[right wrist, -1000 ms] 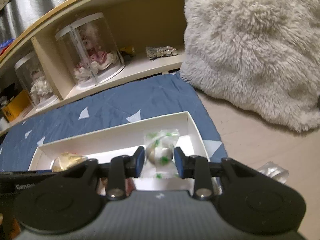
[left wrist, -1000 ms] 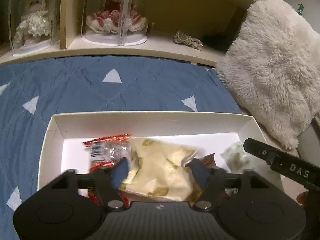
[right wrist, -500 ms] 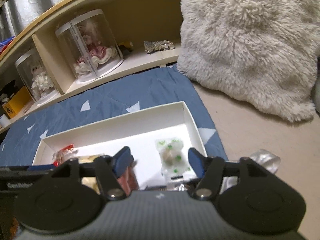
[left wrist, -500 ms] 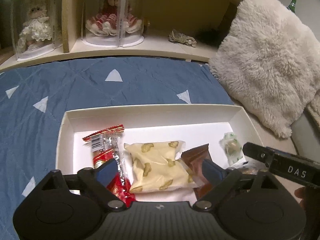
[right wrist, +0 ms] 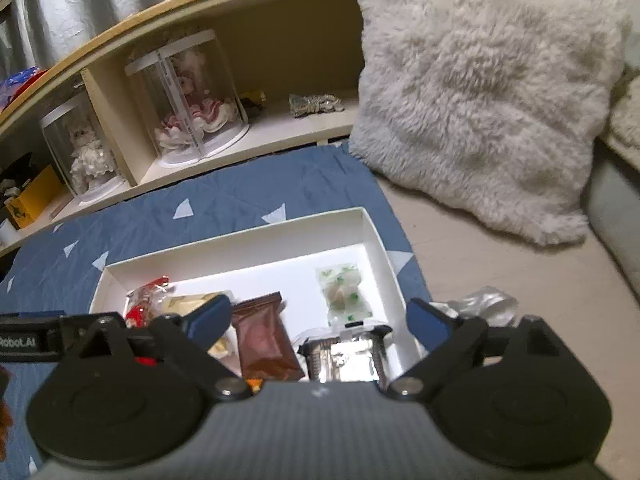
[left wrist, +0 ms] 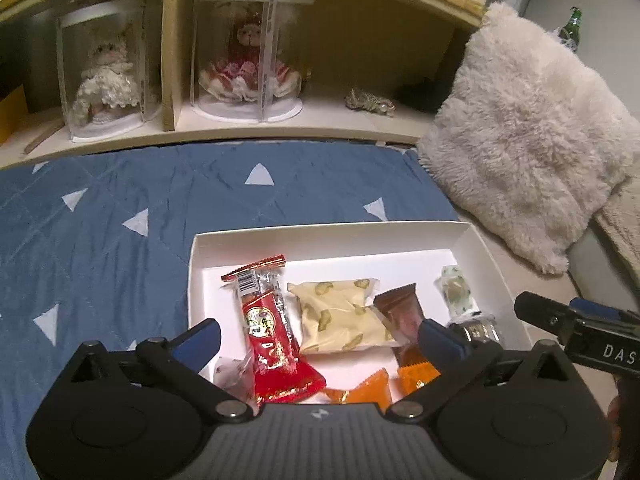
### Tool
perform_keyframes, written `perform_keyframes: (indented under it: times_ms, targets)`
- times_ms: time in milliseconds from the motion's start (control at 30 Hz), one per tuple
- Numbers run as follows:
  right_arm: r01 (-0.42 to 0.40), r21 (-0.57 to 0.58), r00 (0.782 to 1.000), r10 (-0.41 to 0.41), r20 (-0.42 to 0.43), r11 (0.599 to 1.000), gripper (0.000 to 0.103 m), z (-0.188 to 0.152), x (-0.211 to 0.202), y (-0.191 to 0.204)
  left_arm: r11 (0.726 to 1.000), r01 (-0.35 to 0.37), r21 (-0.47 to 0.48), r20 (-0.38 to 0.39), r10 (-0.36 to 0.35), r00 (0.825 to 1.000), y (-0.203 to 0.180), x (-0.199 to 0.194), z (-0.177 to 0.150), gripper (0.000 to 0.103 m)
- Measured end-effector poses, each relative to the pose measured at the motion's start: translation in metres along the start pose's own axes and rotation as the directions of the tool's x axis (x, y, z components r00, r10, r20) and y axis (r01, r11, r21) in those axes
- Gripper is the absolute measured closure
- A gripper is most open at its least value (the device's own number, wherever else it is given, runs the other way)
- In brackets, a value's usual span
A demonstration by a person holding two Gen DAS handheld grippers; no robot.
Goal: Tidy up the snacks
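Release step. Left gripper (left wrist: 318, 338) and right gripper (right wrist: 318, 316) hang above the white box (left wrist: 328, 236) on the blue quilt (left wrist: 120, 216), jaws opening wide, nothing between them. In the box lie a red packet (left wrist: 268, 320), cream packet (left wrist: 340, 316), brown packet (right wrist: 262, 336) and green-speckled candy (right wrist: 344, 288). Next, probably: fetch the clear wrapper (right wrist: 484, 300) lying outside the box.

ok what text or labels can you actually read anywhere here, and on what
"DAS": white letters on the right gripper, cut off by the frame edge.
"Robot.AI": on the left gripper, start cut off.
Red snack packet: round emblem and barcode, too blurred to read.
Other wrappers: nothing legible.
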State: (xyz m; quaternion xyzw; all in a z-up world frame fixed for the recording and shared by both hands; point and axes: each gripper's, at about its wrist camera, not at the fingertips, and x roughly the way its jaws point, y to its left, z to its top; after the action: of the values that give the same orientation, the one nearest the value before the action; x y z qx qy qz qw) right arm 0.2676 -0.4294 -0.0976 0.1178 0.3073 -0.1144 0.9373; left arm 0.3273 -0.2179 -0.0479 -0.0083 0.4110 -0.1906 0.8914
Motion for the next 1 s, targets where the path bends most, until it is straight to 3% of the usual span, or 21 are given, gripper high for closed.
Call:
perform_keyframes:
  times_ms: [133,500,733,1000]
  targets:
    - [0.022,-0.037,1.000,-0.022,0.020,0.999,0.001,-0.002,-0.024,0.009,0.998,-0.046,0.036,0.017,0.045,0.999,-0.002,-0.024,-0.006,0.000]
    - [0.058,-0.093,0.998,-0.055,0.034,0.994,0.001,-0.024,-0.091,0.038,0.998,-0.049,0.029,0.112,0.045,0.993,0.003,-0.109,-0.027,0.000]
    - [0.067,-0.108,0.997,-0.061,0.053,0.992,0.001,-0.036,-0.135,0.049,0.998,-0.063,0.011,0.116,0.062,0.991,0.007,-0.152,-0.046,0.000]
    - [0.044,-0.073,0.996,-0.038,0.077,0.996,0.001,-0.060,-0.192,0.050,0.991,-0.101,0.091,0.171,0.084,0.982,0.000,-0.198,-0.077,0.000]
